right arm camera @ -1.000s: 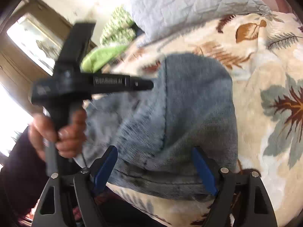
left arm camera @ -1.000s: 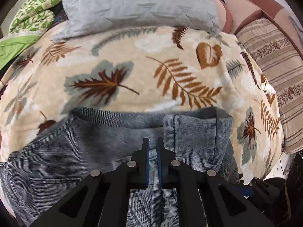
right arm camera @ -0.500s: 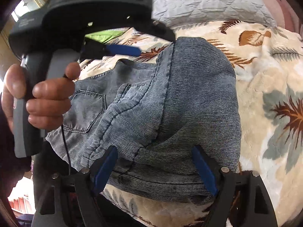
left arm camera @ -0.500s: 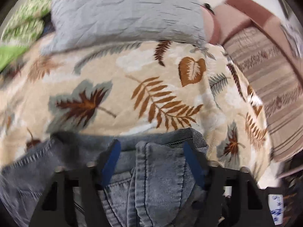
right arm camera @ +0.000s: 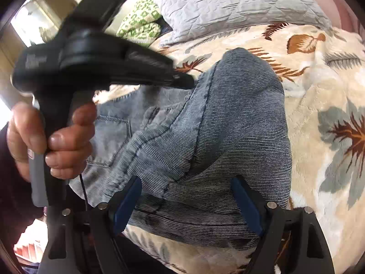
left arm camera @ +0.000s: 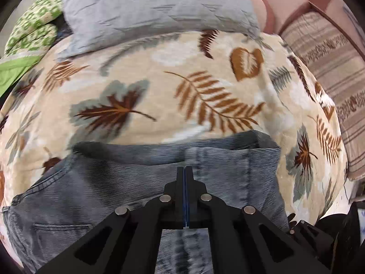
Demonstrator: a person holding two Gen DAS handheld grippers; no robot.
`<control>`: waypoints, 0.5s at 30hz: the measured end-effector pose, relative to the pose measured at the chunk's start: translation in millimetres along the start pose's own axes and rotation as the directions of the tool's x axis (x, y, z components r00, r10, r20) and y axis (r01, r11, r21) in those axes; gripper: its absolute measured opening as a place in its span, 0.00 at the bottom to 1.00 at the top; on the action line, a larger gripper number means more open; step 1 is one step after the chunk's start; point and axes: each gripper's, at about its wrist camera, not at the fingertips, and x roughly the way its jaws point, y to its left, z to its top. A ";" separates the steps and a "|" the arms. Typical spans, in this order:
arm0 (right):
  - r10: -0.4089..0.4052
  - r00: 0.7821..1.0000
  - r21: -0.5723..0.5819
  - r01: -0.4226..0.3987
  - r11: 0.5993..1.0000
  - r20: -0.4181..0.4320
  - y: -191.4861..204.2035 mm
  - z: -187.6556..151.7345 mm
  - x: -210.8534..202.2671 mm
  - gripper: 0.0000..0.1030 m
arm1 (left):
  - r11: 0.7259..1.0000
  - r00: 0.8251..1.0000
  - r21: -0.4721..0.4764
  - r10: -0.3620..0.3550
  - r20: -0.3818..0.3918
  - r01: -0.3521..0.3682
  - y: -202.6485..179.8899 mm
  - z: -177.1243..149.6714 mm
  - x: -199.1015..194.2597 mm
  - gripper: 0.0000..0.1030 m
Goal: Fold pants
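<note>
Folded denim pants (right arm camera: 205, 137) are laid on a leaf-print blanket (left arm camera: 159, 80). Left gripper (left arm camera: 185, 171) is held over them, jaws clenched, nothing seen between. Right gripper (right arm camera: 187, 196) is spread wide above the fold. Grey pillow (left arm camera: 155, 9) is seen behind.

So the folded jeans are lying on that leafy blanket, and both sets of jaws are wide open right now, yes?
Not quite. The jeans do lie folded on the leafy blanket, but only the right gripper is open. The left wrist view shows the left gripper with its jaws closed together above the denim.
</note>
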 end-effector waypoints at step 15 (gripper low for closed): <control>-0.004 1.000 0.104 0.001 0.995 0.027 -11.8 3.8 -11.5 0.80 | 0.966 0.991 -0.225 -0.133 -0.019 0.125 80.1 -57.1 -25.2 0.02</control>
